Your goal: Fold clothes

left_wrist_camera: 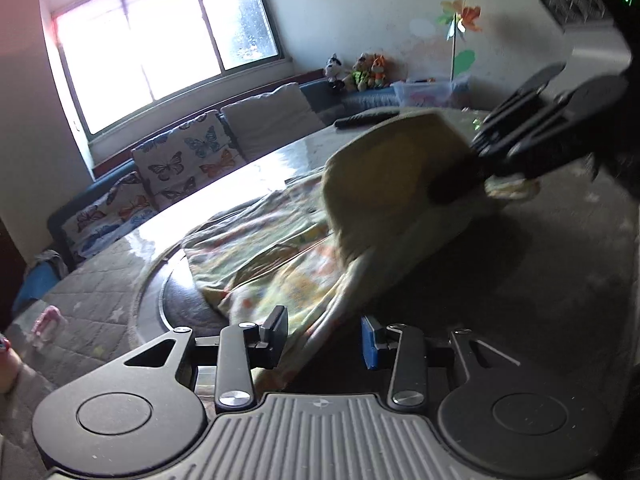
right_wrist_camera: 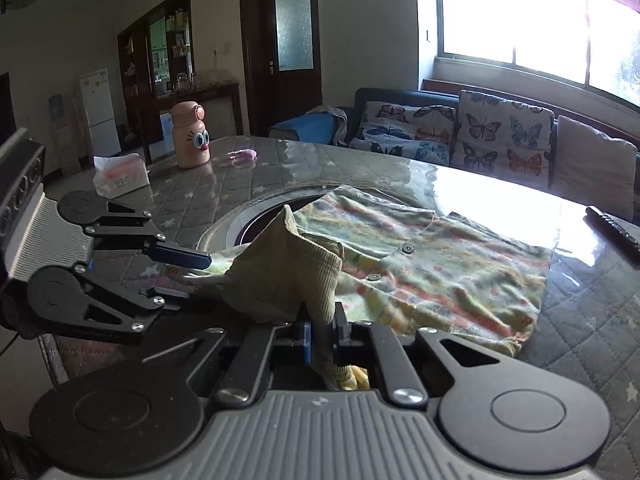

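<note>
A patterned yellow, green and orange shirt (right_wrist_camera: pixel 440 264) with buttons lies spread on the quilted grey table (right_wrist_camera: pixel 592 320). My right gripper (right_wrist_camera: pixel 323 334) is shut on its olive ribbed edge (right_wrist_camera: pixel 288 272), lifting that part into a peak above the rest. In the left wrist view the right gripper (left_wrist_camera: pixel 480 160) holds the raised olive flap (left_wrist_camera: pixel 392 172) at upper right. My left gripper (left_wrist_camera: pixel 322 338) stands open, fingers wide apart, with the shirt's (left_wrist_camera: pixel 280 264) near edge running between them. From the right wrist view the left gripper (right_wrist_camera: pixel 188 276) sits at the shirt's left side.
A dark round inset (left_wrist_camera: pixel 188 308) lies under the shirt. A black remote (right_wrist_camera: pixel 612 232) rests at the table's far side. A peach bottle (right_wrist_camera: pixel 190 136), a tissue pack (right_wrist_camera: pixel 120 174) and a pink item (right_wrist_camera: pixel 242 156) stand at the far left. A butterfly-cushion sofa (right_wrist_camera: pixel 500 136) runs behind.
</note>
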Motion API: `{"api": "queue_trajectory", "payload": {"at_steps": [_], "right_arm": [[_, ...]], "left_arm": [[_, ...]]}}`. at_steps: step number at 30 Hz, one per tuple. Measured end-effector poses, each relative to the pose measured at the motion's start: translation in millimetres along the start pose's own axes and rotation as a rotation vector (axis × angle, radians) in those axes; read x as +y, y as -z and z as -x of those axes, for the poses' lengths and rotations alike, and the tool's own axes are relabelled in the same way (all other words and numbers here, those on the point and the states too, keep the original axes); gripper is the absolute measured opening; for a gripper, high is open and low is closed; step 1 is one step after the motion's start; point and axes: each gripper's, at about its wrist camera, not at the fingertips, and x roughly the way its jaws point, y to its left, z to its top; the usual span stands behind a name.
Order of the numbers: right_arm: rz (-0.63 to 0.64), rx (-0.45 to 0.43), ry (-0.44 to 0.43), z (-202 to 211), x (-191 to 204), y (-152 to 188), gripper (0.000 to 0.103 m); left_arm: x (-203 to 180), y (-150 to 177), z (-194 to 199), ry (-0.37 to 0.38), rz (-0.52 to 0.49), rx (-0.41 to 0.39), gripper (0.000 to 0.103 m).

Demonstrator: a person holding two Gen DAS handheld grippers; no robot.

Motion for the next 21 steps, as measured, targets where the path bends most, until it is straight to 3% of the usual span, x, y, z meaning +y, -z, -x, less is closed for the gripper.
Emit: {"api": "queue_trajectory", "payload": {"at_steps": [2,6,9,17,21], "right_arm": [[-0.009,-0.004,0.001,1,0,0,0.007],[-0.034,-0.020,0.000,5,1,3,0.005],[-0.038,-0.042,0.000,16,3,4,0.005],[-0.015,-0.101,-0.059,75,18,5,0.005],[0.005,-0.109,-0.060,86,19,-4,0.004]], "left_arm": [[1,4,-5,-0.030,-0.037,0.011,0.040],[1,9,-7,-0.056,-0.073,0.016,0.016],[2,8,3,-0.047,-0.055,-0.013,0.007],[1,-2,71,0.036,-0.010,-0.071,0.007],[-2,-7,103,0.073,0.014,-0.090,0.007]]}}
